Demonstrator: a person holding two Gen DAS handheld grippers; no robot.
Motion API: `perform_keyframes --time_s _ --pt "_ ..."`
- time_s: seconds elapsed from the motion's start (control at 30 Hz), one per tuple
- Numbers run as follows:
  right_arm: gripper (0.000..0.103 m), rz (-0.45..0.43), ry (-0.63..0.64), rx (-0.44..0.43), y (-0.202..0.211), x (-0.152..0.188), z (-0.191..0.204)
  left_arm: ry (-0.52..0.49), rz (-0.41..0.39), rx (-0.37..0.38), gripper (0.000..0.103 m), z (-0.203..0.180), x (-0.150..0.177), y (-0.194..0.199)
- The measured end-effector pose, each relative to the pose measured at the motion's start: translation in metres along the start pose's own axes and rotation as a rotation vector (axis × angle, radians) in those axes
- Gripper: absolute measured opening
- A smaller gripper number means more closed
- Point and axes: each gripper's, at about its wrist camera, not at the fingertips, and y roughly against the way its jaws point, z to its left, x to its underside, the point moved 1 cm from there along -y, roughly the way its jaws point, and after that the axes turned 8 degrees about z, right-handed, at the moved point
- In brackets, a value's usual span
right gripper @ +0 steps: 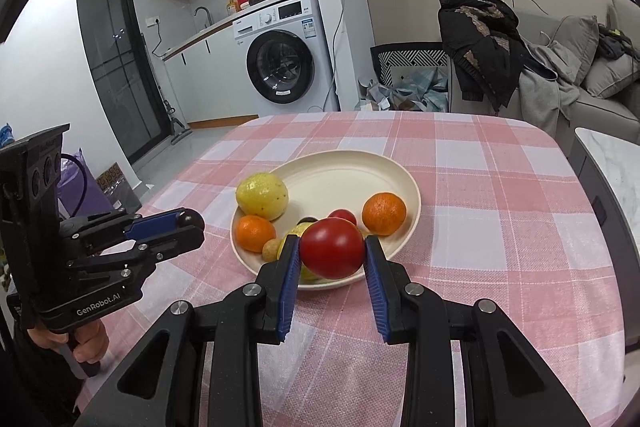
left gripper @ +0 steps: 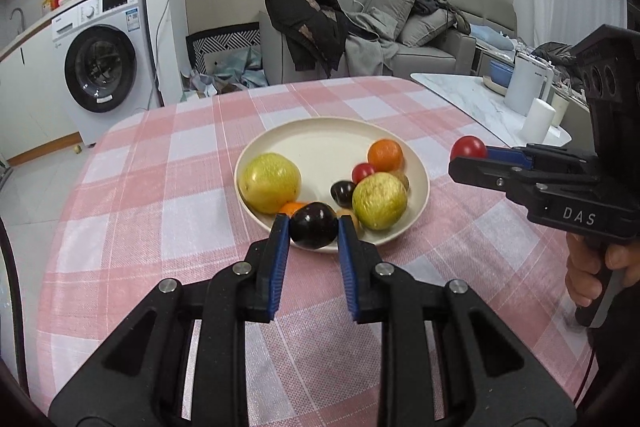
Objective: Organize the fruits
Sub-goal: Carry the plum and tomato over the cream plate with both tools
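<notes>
On the checked table (left gripper: 160, 163) sits a cream plate (left gripper: 320, 143) with two yellow fruits, oranges and small fruits. Just above its near rim, the left gripper (left gripper: 313, 227) clamps a dark plum (left gripper: 313, 225); the right gripper (right gripper: 332, 247) clamps a red tomato (right gripper: 332, 247).

A plate (left gripper: 416, 195) sat on the table (left gripper: 160, 187), near its middle. In the plate, 1 large round fruit (left gripper: 270, 182) lay at the left, another (left gripper: 379, 201) at the near right, and 1 orange (left gripper: 385, 155) at the far right. Between them lay a small tomato (left gripper: 363, 171) and a plum (left gripper: 343, 193). A second orange (right gripper: 255, 233) lay at the near left rim, with what was probably a small longan (right gripper: 271, 249) just right of it. Beyond the table stood a washing machine (left gripper: 100, 63) to the far left and a sofa (left gripper: 420, 39) to the far right.
</notes>
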Motion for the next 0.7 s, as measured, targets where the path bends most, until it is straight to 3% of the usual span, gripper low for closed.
perform_keyframes --time_s 0.23,0.7 --pt "0.033 -0.015 -0.001 0.000 0.005 -0.013 0.000 -0.014 -0.045 -0.016 0.021 -0.011 -0.015 0.009" --pt "0.033 0.012 -0.021 -0.023 -0.010 -0.033 -0.002 -0.016 -0.060 -0.039 0.021 -0.021 -0.038 -0.003"
